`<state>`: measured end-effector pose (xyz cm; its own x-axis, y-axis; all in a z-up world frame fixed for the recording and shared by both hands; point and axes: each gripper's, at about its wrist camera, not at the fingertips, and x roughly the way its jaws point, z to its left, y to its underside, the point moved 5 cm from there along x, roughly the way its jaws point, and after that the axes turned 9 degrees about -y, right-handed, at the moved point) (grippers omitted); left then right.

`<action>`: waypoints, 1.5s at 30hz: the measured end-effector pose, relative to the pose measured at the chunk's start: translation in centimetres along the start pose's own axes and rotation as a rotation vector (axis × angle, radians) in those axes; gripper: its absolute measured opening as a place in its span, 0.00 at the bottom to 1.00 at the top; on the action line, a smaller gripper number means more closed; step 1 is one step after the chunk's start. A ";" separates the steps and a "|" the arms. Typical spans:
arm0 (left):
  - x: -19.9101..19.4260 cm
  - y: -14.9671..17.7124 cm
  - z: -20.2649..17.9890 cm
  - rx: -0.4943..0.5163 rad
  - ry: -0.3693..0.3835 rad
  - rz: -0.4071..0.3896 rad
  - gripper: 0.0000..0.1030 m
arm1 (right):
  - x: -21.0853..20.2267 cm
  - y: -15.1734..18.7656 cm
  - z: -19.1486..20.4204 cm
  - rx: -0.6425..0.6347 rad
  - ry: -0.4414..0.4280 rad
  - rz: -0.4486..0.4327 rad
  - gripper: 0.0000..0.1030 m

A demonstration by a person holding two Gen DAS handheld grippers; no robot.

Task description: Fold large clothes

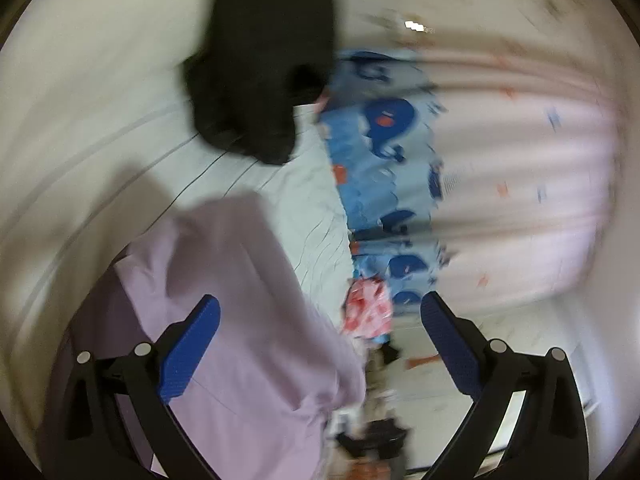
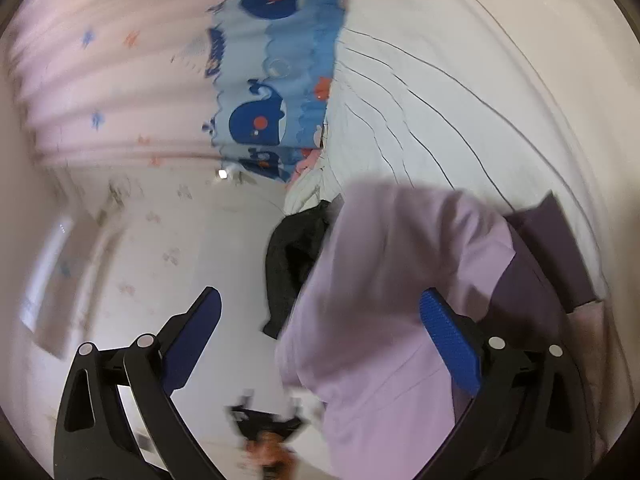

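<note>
- The left gripper is spread wide, nothing grasped.
- The right gripper is likewise released.
- A lilac garment is laid on the striped sheet.

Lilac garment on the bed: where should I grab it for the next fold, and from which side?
Grip the lilac garment at its darker sleeve cuff, which sticks out flat over the white sheet. Come in from the sheet side, low. That edge looks free and thin; the body is bunched and blurred.
</note>
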<state>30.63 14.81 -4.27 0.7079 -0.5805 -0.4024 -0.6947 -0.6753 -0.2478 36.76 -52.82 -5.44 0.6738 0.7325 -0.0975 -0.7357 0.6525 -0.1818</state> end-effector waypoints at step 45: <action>12.9 1.8 3.0 0.440 -0.531 0.007 0.92 | 15.2 1.1 -3.3 -0.704 0.727 0.200 0.91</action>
<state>38.14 7.51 -12.54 0.6226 -0.2064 -0.7548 -0.7656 -0.3601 -0.5331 46.41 -41.63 -10.37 0.5951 0.3682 -0.7144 -0.7890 0.0988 -0.6064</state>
